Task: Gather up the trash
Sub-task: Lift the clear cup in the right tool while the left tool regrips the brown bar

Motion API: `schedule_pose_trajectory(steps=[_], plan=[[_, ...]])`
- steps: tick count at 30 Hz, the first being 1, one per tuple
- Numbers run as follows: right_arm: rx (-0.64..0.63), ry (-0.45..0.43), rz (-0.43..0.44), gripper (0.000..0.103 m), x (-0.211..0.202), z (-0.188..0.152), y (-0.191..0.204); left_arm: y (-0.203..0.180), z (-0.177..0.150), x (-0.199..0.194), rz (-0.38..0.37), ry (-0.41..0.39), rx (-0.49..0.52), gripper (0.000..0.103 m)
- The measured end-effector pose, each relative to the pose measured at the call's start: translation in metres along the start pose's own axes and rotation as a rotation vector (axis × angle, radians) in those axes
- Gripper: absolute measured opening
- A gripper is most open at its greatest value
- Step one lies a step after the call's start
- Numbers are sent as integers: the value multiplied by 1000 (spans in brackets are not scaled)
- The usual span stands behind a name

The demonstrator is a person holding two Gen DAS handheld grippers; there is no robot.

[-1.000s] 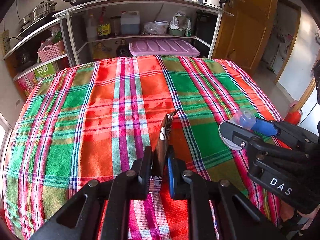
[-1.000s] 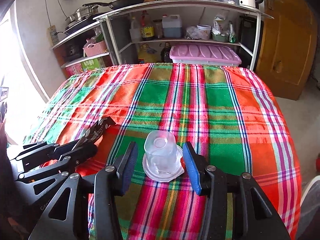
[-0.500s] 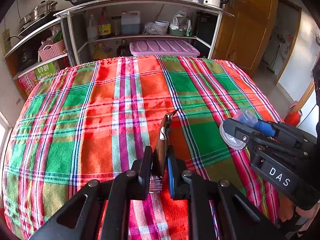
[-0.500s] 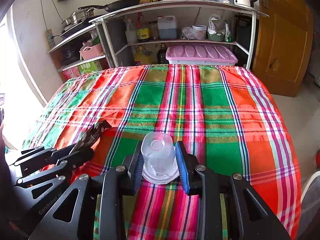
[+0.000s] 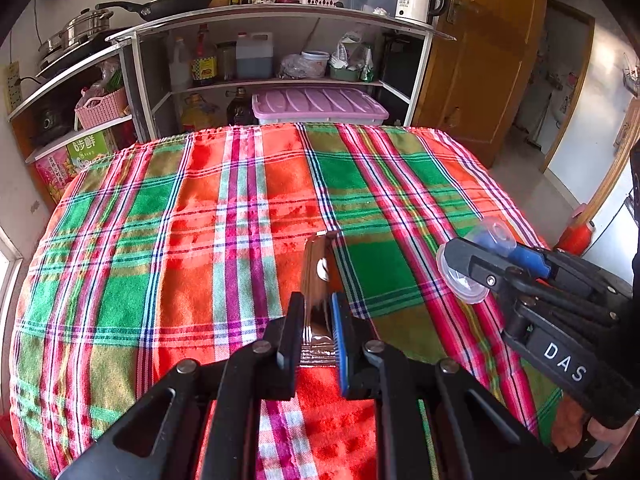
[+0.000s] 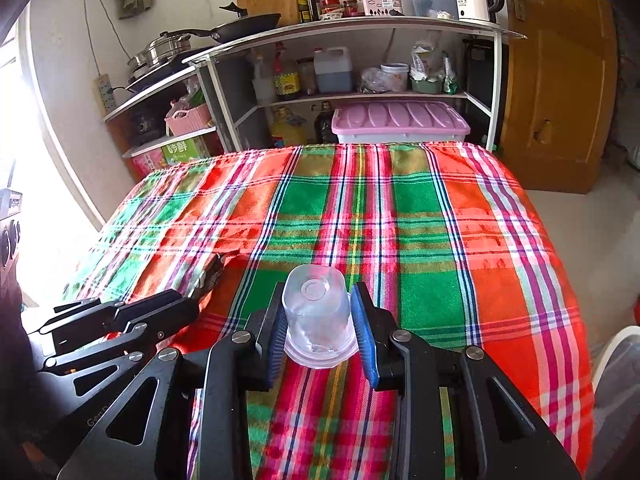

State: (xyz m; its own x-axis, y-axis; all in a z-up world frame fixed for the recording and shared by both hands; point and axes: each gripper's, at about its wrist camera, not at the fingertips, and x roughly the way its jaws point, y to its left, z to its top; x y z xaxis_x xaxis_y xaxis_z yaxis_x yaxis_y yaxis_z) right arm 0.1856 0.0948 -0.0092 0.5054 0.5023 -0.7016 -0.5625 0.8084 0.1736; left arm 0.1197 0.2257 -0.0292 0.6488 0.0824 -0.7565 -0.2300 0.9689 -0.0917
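Observation:
In the left wrist view, my left gripper (image 5: 316,316) is shut on a glossy dark brown wrapper (image 5: 316,268) that stands up between the pads, just above the plaid tablecloth (image 5: 160,240). My right gripper (image 5: 480,248) is at the right of that view with a clear plastic cup (image 5: 460,280). In the right wrist view the upside-down clear cup (image 6: 316,312) is squeezed between the pads of my right gripper (image 6: 318,320), off the plaid cloth (image 6: 440,240). At the left of that view, the left gripper (image 6: 192,304) holds the wrapper (image 6: 218,268).
Past the table's far edge stands a shelf unit (image 5: 280,16) with a pan, pots, bottles and a kettle, and a pink-lidded storage box (image 5: 316,104) below it. A wooden door (image 5: 480,80) is at the right. A red object (image 5: 576,236) sits on the floor by the table's right edge.
The right gripper's jaws closed onto the clear cup and lifted it off the cloth. The left gripper rose slightly, and the wrapper now shows its glossy brown face.

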Motion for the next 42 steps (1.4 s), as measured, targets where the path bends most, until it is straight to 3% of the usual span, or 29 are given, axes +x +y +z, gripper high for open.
schedule_pose_trajectory(steps=[14, 16, 18, 21, 25, 34, 42], plan=[[35, -58, -20, 32, -50, -15, -16, -11, -7, -19, 0, -30, 33, 15], [39, -57, -22, 32, -52, -15, -19, -3, -7, -11, 23, -20, 3, 21], [41, -53, -26, 32, -51, -16, -20, 4, -6, -3, 29, -1, -9, 35], [42, -44, -20, 32, -45, -15, -21, 11, -5, 7, 17, 8, -12, 48], [41, -30, -15, 32, -34, -13, -19, 7, 0, 17, -9, 19, -14, 58], [33, -10, -17, 32, -18, -9, -18, -6, 10, 38, 20, 40, 39, 58], [37, 4, -16, 32, -9, -9, -16, -4, 13, 40, 50, 37, 51, 31]])
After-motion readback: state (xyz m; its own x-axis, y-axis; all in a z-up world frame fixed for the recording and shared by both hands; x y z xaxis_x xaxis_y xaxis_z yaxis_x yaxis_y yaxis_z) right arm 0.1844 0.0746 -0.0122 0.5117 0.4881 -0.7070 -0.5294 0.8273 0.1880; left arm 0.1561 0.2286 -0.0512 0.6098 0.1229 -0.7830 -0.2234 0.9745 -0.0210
